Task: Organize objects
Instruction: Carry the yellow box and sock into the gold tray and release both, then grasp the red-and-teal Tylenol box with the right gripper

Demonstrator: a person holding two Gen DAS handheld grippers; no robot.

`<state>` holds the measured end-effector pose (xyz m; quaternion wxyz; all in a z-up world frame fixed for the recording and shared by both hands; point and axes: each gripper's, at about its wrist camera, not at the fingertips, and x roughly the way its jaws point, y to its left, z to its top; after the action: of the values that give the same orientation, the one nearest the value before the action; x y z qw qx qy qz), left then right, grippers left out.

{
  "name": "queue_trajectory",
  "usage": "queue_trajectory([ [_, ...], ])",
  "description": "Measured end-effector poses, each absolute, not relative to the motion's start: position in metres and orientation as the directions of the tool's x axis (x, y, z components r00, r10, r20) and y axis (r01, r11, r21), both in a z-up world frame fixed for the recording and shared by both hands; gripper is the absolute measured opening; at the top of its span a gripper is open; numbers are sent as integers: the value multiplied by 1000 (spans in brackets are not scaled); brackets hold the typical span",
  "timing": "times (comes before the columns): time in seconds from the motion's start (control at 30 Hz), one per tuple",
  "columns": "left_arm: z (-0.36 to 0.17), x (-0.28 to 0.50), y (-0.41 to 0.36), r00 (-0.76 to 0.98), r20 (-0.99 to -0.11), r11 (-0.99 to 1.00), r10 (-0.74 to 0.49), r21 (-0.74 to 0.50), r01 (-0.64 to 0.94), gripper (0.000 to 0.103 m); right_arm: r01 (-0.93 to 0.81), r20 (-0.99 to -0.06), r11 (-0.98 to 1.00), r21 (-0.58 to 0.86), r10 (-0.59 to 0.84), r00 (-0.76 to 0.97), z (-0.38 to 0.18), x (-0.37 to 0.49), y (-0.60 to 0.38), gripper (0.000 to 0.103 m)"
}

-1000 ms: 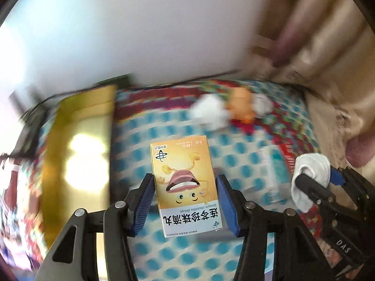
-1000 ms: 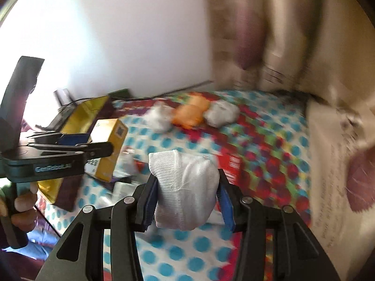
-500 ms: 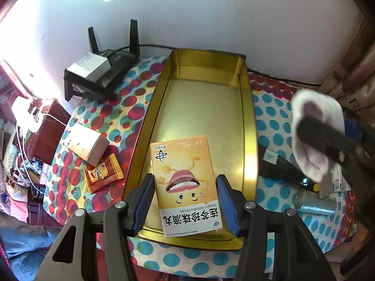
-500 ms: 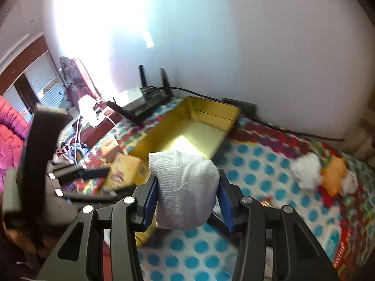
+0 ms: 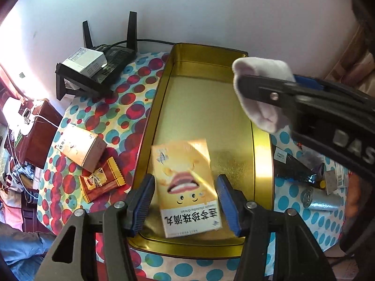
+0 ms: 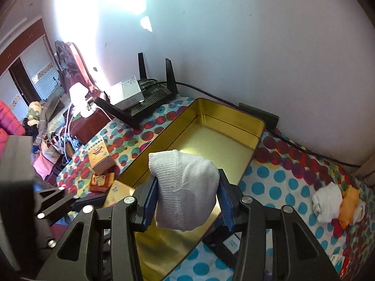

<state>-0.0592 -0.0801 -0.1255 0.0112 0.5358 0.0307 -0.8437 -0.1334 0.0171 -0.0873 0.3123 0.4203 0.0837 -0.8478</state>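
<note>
A long gold tin tray (image 5: 261, 164) (image 6: 252, 138) lies on the polka-dot tablecloth. A yellow medicine box (image 5: 187, 187) with a cartoon mouth sits blurred between the jaws of my left gripper (image 5: 185, 201), over the tray's near end; the jaws stand apart from its sides. My right gripper (image 6: 186, 201) is shut on a rolled white sock (image 6: 185, 187) and holds it above the tray's middle. The sock (image 5: 260, 93) and right gripper also show in the left wrist view over the tray's right rim.
A black router (image 5: 103, 70) with a grey box on it stands at the back left. A tan carton (image 5: 79, 147) and a red snack packet (image 5: 100, 182) lie left of the tray. White socks (image 6: 328, 201) and an orange toy (image 6: 350, 201) lie right. Dark packets (image 5: 295, 168) lie beside the tray.
Both grippers swung left from the table's right side to over the gold tray. The left jaws have opened and the yellow box has dropped away from them.
</note>
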Motion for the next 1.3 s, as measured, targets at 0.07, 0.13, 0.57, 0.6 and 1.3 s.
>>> queue_trajectory([
  [0.07,-124,-57,-83,-434,-901,-998,9,-37,55,56,600,-773,-792,113,-450,-448,-92,-139,11,45],
  [0.13,-121,-56,-86,-442,-897,-998,14,-43,55,56,601,-778,-793,103,-441,-448,-95,-143,6,46],
  [0.57,-111,-47,-104,-469,-883,-995,-30,-18,98,56,615,-775,-788,43,-415,-477,-103,-151,-18,79],
  [0.6,-110,-47,-104,-471,-882,-995,-29,-20,98,56,617,-765,-786,35,-418,-490,-101,-149,-17,83],
  [1.3,-99,-55,6,-492,-867,-991,78,-15,-130,56,61,-807,-997,-48,3,-590,-106,-91,269,79],
])
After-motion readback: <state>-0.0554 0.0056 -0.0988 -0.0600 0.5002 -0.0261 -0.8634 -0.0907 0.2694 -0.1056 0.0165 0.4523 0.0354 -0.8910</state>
